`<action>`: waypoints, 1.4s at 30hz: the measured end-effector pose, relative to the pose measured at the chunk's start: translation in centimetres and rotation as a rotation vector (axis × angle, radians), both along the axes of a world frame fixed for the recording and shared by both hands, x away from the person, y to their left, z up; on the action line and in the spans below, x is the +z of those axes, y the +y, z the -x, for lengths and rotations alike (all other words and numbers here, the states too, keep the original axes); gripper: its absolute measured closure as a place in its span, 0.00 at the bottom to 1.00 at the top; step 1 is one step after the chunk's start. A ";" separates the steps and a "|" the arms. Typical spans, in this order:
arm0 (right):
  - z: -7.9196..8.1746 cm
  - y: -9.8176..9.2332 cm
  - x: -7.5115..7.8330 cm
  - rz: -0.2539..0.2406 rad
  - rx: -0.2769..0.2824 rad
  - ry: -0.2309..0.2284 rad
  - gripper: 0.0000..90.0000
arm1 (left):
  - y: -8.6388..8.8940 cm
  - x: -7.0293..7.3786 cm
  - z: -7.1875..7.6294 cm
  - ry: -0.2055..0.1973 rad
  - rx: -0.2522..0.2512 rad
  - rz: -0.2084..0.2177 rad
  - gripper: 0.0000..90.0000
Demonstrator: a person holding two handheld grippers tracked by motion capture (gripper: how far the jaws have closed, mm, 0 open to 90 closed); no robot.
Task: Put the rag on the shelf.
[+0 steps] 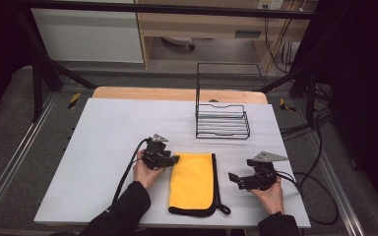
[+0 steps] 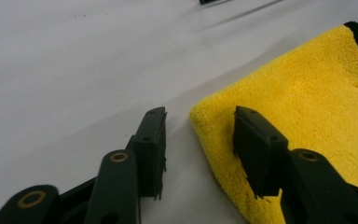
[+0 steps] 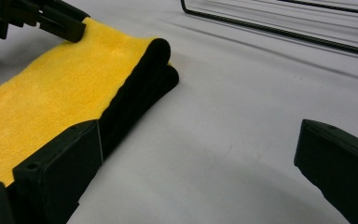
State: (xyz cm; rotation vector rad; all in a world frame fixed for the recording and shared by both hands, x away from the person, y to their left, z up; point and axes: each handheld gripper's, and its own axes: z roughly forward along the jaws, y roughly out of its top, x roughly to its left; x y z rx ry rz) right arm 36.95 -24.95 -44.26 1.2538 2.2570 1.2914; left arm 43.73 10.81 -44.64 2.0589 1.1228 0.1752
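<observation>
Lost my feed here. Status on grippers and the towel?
Left gripper open at folded yellow towel's far left corner. Right gripper open, just right of towel. Wire rack behind, clear of both.

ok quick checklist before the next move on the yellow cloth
1. Left gripper open: ok, jaws apart, nothing pinched.
2. Left gripper lined up on the cloth: ok, one jaw over its far left corner, the other over bare table.
3. Right gripper open: ok, jaws wide, nothing between them.
4. Right gripper on the cloth: not ok, it sits off the black-trimmed right edge, apart from it.
5. Cloth flat and folded: ok, lies flat, loop at the near right corner.
6. Rack clear of the cloth: ok, stands farther back.
</observation>
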 end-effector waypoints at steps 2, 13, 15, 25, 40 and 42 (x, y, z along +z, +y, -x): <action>0.0 0.1 0.0 -0.001 -0.001 0.008 0.02 | -0.1 -0.2 -0.1 0.009 -0.003 0.012 0.65; -0.5 1.6 0.3 0.014 0.010 0.007 0.03 | -0.6 -0.3 0.2 0.006 -0.027 0.015 0.84; -0.7 2.0 0.3 0.013 0.013 0.011 0.03 | -0.8 -0.4 0.3 -0.003 -0.029 0.008 0.86; -2.3 4.7 0.6 0.014 -0.019 0.021 0.17 | -0.9 -0.6 0.6 -0.042 -0.045 0.000 0.88; -4.5 7.4 -0.9 0.052 -0.004 0.124 0.54 | -0.8 -0.8 0.7 -0.071 -0.066 -0.005 0.88; -4.5 7.5 -1.0 0.039 -0.005 0.138 0.57 | -0.8 -0.8 0.7 -0.069 -0.068 -0.003 0.88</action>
